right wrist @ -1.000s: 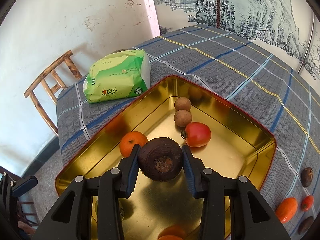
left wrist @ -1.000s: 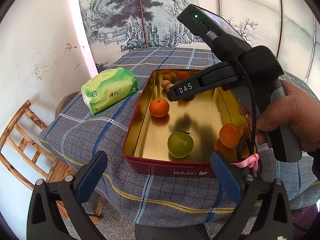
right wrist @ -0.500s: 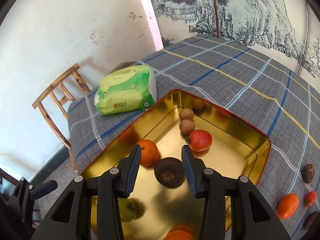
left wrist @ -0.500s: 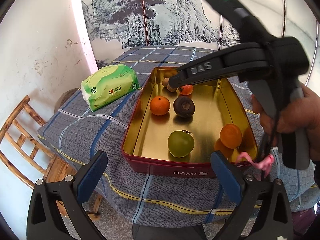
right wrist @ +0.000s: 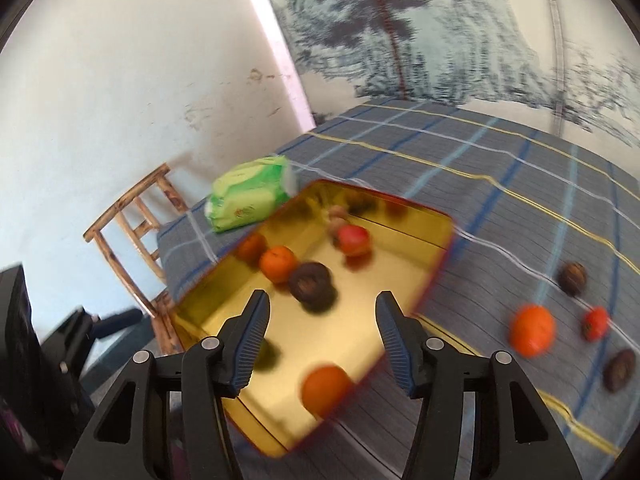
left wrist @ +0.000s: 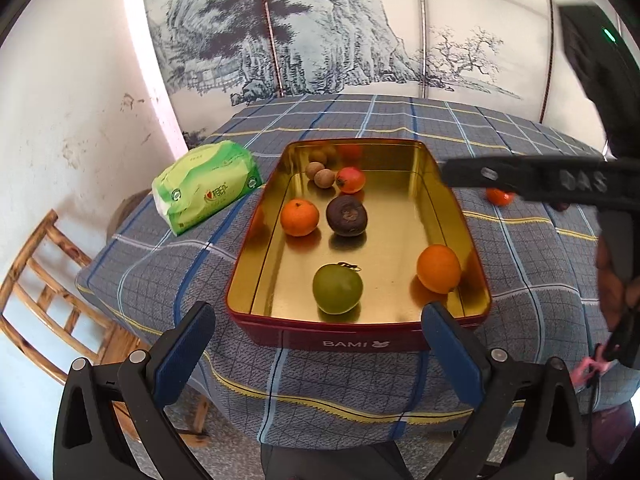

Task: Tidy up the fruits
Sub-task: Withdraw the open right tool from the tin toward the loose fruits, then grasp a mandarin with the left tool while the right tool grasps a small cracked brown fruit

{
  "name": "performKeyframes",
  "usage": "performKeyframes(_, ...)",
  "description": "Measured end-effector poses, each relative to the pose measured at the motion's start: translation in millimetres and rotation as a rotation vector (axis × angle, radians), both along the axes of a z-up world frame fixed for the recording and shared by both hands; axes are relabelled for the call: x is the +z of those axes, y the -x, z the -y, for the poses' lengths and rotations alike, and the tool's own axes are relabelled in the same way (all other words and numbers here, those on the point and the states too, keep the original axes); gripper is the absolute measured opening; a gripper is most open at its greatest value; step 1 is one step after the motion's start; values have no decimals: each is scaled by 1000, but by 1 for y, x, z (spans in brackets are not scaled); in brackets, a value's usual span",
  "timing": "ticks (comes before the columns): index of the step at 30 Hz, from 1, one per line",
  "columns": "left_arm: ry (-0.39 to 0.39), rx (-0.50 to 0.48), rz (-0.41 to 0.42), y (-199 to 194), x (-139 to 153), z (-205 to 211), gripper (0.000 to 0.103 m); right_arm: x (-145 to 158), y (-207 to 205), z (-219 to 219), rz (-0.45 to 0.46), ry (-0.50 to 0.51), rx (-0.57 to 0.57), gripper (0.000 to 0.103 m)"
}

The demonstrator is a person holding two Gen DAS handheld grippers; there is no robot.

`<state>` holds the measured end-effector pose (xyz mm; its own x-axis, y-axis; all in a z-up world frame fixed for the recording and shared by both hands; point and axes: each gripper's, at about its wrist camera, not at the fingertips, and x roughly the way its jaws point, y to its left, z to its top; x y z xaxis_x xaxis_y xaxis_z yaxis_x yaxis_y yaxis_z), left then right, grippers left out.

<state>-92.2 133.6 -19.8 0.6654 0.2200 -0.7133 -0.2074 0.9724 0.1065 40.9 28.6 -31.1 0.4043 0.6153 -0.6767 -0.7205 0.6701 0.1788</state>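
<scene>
**Fruit tin on a checked tablecloth, both grippers empty**

Behind the table hangs an ink landscape mural, and a wooden chair stands at the left by a scuffed white wall. Covering the table is a blue-grey checked tablecloth. On it sits a red tin with a gold inside, and just beside its left wall lies a green tissue pack.

Inside the tin, from big to small: a green fruit near the front wall, an orange at the right wall, a mandarin touching nothing, a dark purple fruit just beside it, a red tomato, and two small brown longans at the far end.

More fruit lies loose on the cloth right of the tin: an orange one, a small red one and two dark ones.

The left gripper hangs spread wide before the tin, nothing between its pads. The right gripper is opening above the tin's near corner, blurred, and empty.
</scene>
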Motion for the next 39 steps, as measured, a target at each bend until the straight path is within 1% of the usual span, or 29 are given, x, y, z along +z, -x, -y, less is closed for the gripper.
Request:
performKeyframes(5,-46,-47,3,-3,7,13,102,-8,3,59,35,42,-100,60)
performKeyframes(7,-50,-77,-1,-5,9,19,102,-15,0,91,40,70,-163,61)
performKeyframes(11,-33,-165,-25,-14,14,35,102,-26,-14,156,23,92,-318,61)
performKeyframes(12,-26,-187,-33,-17,16,40,102,-29,-18,176,17,92,-371,61)
performKeyframes(15,-17,-237,-38,-28,23,57,102,-32,-27,221,11,85,-471,61)
performKeyframes(18,-1,-281,-44,-46,30,74,102,-36,-33,252,20,91,-539,61)
performKeyframes(21,44,-328,-54,-70,37,92,102,-40,-37,279,29,95,-591,62)
performKeyframes(23,56,-358,-66,-88,38,105,100,-43,-38,291,17,72,-605,63)
performKeyframes(25,36,-383,-71,-108,37,120,98,-47,-40,301,0,49,-613,64)
performKeyframes(27,15,-398,-91,-126,33,129,93,-50,-42,309,-30,15,-612,64)
performKeyframes(28,12,-405,-113,-139,27,135,91,-50,-41,310,-29,0,-607,65)
performKeyframes(29,14,-406,-129,-148,23,137,87,-49,-41,311,-23,-10,-603,66)
performKeyframes(30,19,-402,-152,-160,17,140,82,-49,-41,312,-23,-18,-598,67)
performKeyframes(34,76,-379,-218,-196,-1,139,77,-49,-39,308,-23,-36,-571,68)
performKeyframes(36,107,-357,-248,-211,-10,137,72,-49,-38,308,-24,-51,-557,69)
performKeyframes(37,116,-352,-259,-215,-14,137,72,-50,-38,309,-28,-59,-550,70)
performKeyframes(39,111,-347,-278,-224,-21,139,71,-50,-38,310,-35,-74,-547,70)
